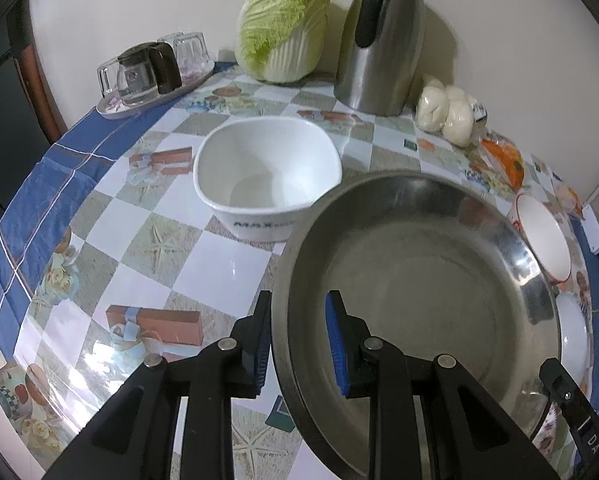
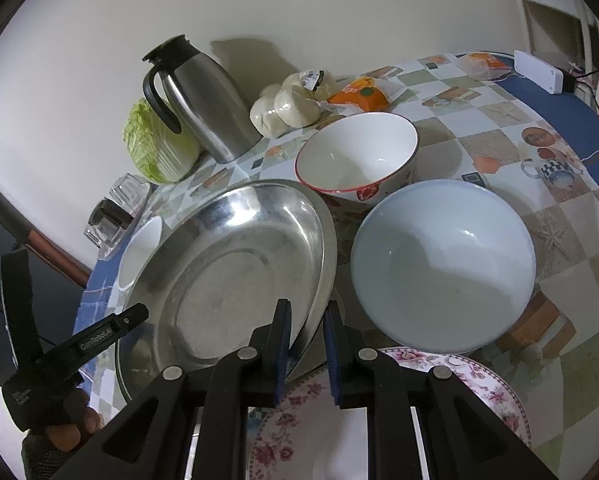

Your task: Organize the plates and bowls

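Left gripper (image 1: 299, 340) and right gripper (image 2: 305, 350) were each clamped on opposite rims of the steel pan (image 1: 419, 280), held over the table (image 1: 147, 240). Beyond it stood a white square bowl (image 1: 267, 176), lettered "MAX", the rest hidden behind the pan. Near the front edge: pale blue bowl (image 2: 443, 268), red-rimmed bowl (image 2: 357, 156), floral plate (image 2: 299, 420) partly cut off. The left tool (image 2: 95, 338) read perhaps "GenRobot.AI".

Checkered surface (image 1: 147, 248) with blue border carries a square white bowl (image 1: 267, 176), red-rimmed bowl (image 2: 357, 156), pale blue bowl (image 2: 443, 268), floral plate (image 2: 479, 384), cabbage (image 1: 283, 28), steel jug (image 1: 383, 40), bagged buns (image 1: 447, 112), glasses tray (image 1: 155, 92).
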The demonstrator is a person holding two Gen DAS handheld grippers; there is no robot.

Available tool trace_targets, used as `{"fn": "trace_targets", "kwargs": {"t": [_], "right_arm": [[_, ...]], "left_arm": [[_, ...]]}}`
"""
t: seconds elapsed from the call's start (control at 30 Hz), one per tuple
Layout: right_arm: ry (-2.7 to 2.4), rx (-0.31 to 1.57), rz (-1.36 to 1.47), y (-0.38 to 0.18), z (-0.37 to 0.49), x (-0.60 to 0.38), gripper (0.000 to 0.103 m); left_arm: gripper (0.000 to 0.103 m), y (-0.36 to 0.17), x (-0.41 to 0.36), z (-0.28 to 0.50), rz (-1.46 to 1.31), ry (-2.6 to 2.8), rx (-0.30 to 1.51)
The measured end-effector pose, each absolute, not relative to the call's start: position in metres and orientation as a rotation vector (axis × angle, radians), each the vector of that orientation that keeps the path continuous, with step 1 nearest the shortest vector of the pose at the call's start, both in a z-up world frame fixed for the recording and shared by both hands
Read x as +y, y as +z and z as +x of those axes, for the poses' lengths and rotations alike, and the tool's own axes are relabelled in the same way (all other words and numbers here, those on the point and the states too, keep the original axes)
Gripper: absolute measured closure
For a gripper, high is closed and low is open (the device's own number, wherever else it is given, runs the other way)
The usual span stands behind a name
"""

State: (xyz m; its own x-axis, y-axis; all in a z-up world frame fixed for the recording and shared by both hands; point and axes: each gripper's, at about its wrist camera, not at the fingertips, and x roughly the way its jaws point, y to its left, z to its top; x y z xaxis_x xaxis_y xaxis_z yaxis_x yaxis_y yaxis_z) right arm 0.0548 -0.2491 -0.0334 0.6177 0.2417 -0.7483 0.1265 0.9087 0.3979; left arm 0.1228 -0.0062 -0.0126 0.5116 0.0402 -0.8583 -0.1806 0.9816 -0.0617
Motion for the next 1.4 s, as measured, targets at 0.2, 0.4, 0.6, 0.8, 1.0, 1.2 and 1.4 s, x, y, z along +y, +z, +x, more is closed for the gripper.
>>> {"fn": "trace_targets", "kwargs": {"t": [0.2, 0.4, 0.6, 0.8, 1.0, 1.2, 1.4], "right_arm": [[0.058, 0.948, 0.460, -0.043, 0.055, -0.252, 0.086], [0.057, 0.953, 0.459, -0.042, 0.053, -0.251, 0.086], [0.059, 0.960, 0.451, -0.041, 0.052, -0.248, 0.086], [0.062, 0.963, 0.451, -0.040, 0.050, -0.249, 0.086], [0.063, 0.965, 0.448, -0.039, 0.049, -0.248, 0.086], [0.059, 0.978, 0.455, -0.040, 0.050, -0.248, 0.086], [0.047, 0.986, 0.458, -0.037, 0.048, -0.250, 0.083]], "left_arm": [[0.077, -0.021, -0.007, 0.122, -0.144, 0.128, 1.061], [0.076, -0.022, -0.009, 0.120, -0.133, 0.125, 1.079], [0.076, -0.024, -0.009, 0.117, -0.125, 0.123, 1.095], [0.075, -0.025, -0.010, 0.116, -0.114, 0.123, 1.108], [0.075, -0.027, -0.010, 0.117, -0.110, 0.121, 1.118], [0.066, -0.030, -0.010, 0.118, -0.116, 0.125, 1.139], [0.061, -0.024, -0.007, 0.116, -0.130, 0.127, 1.127]]}}
